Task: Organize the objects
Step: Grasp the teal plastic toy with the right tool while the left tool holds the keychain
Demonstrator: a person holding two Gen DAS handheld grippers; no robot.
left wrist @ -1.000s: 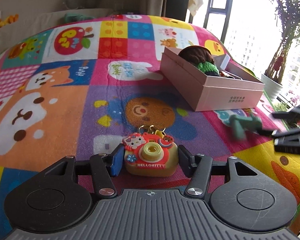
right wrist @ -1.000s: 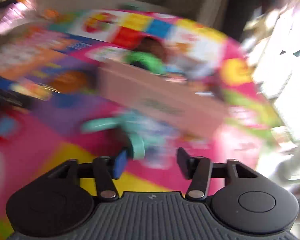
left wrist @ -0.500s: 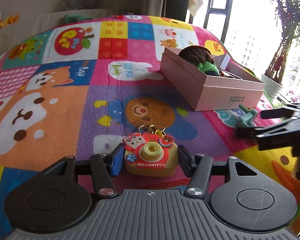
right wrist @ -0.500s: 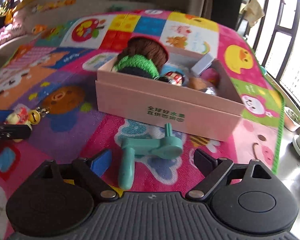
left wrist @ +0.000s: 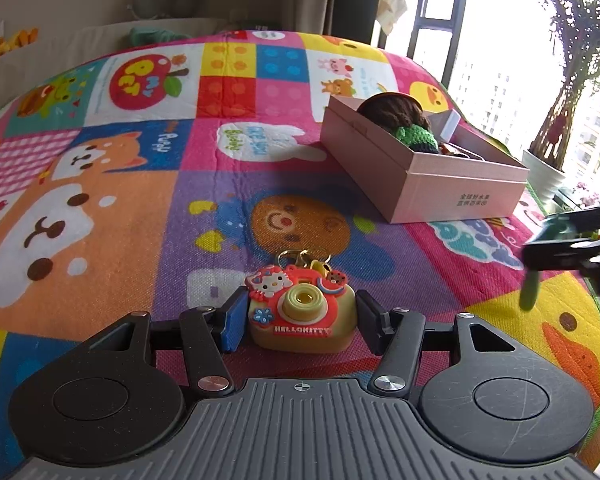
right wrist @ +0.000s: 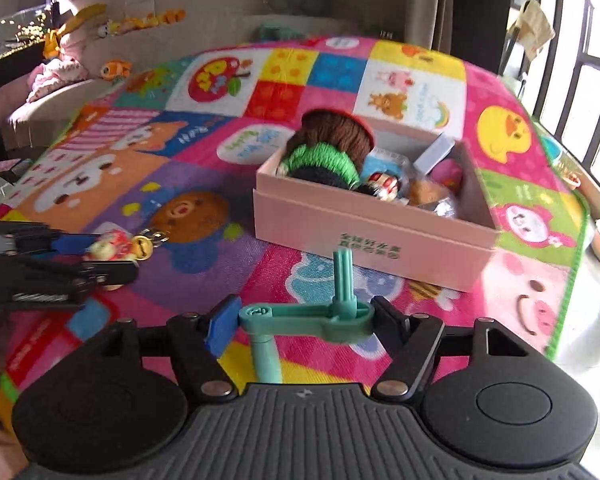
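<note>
A yellow and red Hello Kitty camera keychain (left wrist: 302,318) lies on the colourful play mat between the fingers of my left gripper (left wrist: 300,320), which is shut on it. It also shows in the right wrist view (right wrist: 114,246). My right gripper (right wrist: 304,322) is shut on a teal plastic crank handle (right wrist: 306,318) and holds it lifted above the mat, in front of the pink box (right wrist: 372,232). The box holds a brown and green knitted item (right wrist: 328,148) and several small toys. In the left wrist view my right gripper (left wrist: 572,248) is at the right edge with the handle (left wrist: 530,292).
The pink box (left wrist: 456,190) stands on the mat's right half. A potted plant (left wrist: 552,148) and windows are beyond the mat's right edge. A sofa with plush toys (right wrist: 60,68) is at the far left.
My right gripper closed on the teal handle and lifted it off the mat. My left gripper stays in place around the camera keychain.
</note>
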